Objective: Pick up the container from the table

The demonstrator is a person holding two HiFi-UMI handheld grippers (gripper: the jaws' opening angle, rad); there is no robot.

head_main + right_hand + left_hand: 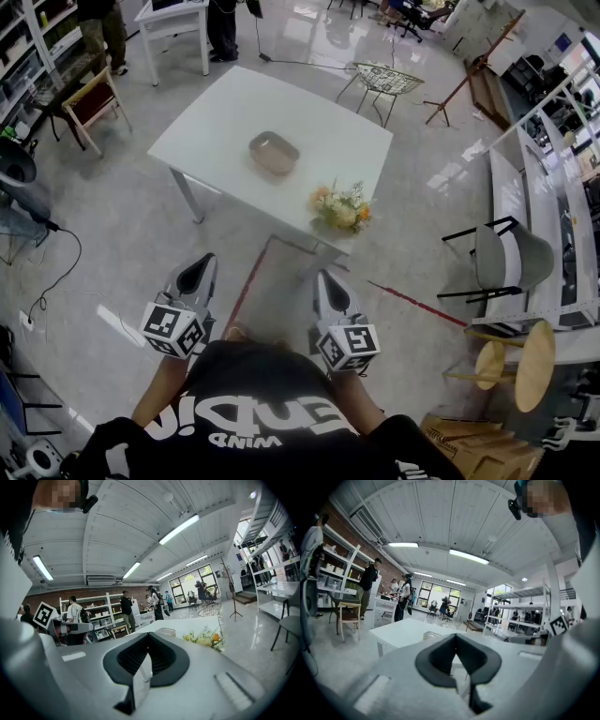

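Observation:
The container (274,152), a shallow brownish oblong tub, lies near the middle of the white table (216,122). It shows as a small pale tub (432,635) in the left gripper view and, in the right gripper view, as a tub (165,632) beyond the jaws. My left gripper (199,272) and right gripper (328,286) hang side by side close to the person's body, short of the table's near corner and well apart from the container. Both point at the table with jaws together and nothing between them.
A bunch of flowers (342,208) sits at the table's near edge, between my right gripper and the container. A wooden chair (89,98) stands left, a grey chair (511,255) and a stool (525,361) right. People stand by a far table (173,19). Red tape (248,286) marks the floor.

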